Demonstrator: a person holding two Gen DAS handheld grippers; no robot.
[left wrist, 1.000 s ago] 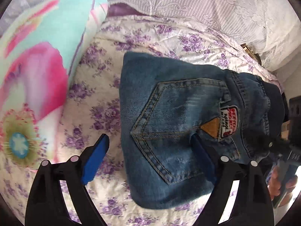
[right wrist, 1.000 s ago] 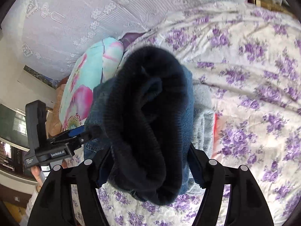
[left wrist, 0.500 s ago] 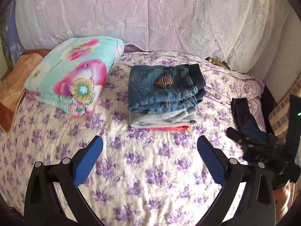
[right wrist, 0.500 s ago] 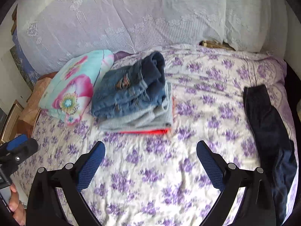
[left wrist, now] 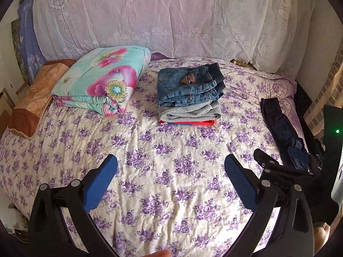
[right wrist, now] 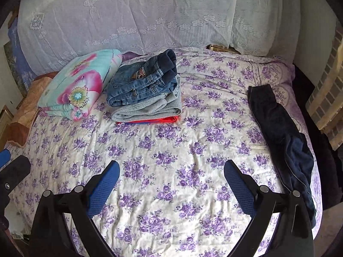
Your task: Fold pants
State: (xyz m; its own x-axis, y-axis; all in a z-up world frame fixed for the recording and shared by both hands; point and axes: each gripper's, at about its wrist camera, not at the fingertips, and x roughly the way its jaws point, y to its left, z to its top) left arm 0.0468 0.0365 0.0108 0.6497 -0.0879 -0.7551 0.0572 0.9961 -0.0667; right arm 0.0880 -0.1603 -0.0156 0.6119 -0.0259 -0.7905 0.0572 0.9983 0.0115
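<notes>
Folded blue jeans (left wrist: 188, 87) top a stack with folded grey pants (left wrist: 190, 112) and a red garment (left wrist: 193, 123) at the back middle of the bed; the jeans also show in the right wrist view (right wrist: 141, 83). Dark navy pants (right wrist: 280, 132) lie unfolded along the bed's right edge, also in the left wrist view (left wrist: 280, 126). My left gripper (left wrist: 170, 177) is open and empty above the near part of the bed. My right gripper (right wrist: 171, 177) is open and empty too, to the right of the left one.
A folded floral quilt (left wrist: 103, 81) lies left of the stack, with a brown pillow (left wrist: 32, 98) beyond it. A lace-covered headboard (left wrist: 171, 21) stands behind. The flowered bedsheet (left wrist: 163, 150) spreads under both grippers. A brick wall (right wrist: 325, 98) stands at the right.
Both grippers let go of the folded jeans on the stack and pulled back toward the bed's near edge. The unfolded navy pants have come into view.
</notes>
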